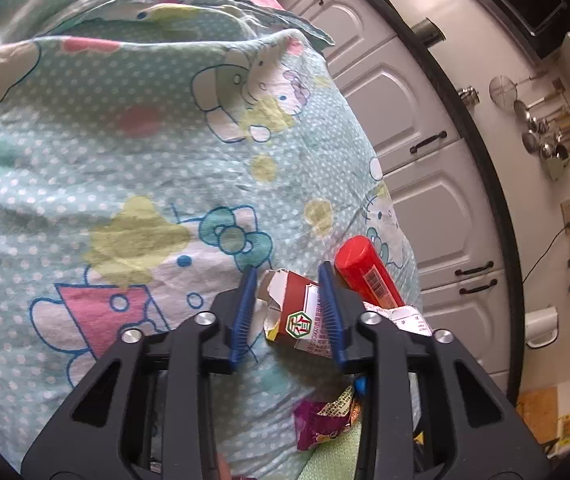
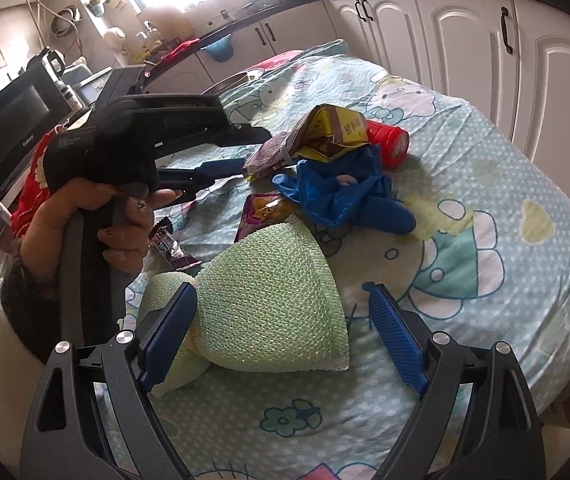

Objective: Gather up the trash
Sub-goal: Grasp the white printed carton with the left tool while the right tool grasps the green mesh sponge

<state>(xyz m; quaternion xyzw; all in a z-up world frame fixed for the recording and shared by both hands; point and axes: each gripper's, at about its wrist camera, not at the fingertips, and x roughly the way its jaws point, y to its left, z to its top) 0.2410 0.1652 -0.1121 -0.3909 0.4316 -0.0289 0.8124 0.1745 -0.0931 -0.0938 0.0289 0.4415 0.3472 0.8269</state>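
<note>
A torn brown-red carton (image 1: 297,312) lies on the patterned tablecloth (image 1: 125,160) between the blue pads of my left gripper (image 1: 287,268). The right pad touches it; a sliver of cloth shows at the left pad. A red tube (image 1: 365,272) lies just beyond. In the right wrist view my left gripper (image 2: 255,148) reaches into the trash pile: a maroon carton (image 2: 269,156), a yellow-brown carton (image 2: 333,132), a blue glove (image 2: 345,196), the red tube (image 2: 393,142) and a purple wrapper (image 2: 265,208). My right gripper (image 2: 281,288) stands open around a green foam net (image 2: 273,304).
A hand (image 2: 125,220) holds the left gripper. A dark wrapper (image 2: 173,250) lies near it. White cupboards (image 2: 465,40) stand close behind the round table's far edge. A microwave (image 2: 13,120) is at the left, and a metal dish (image 2: 237,78) sits at the table's back.
</note>
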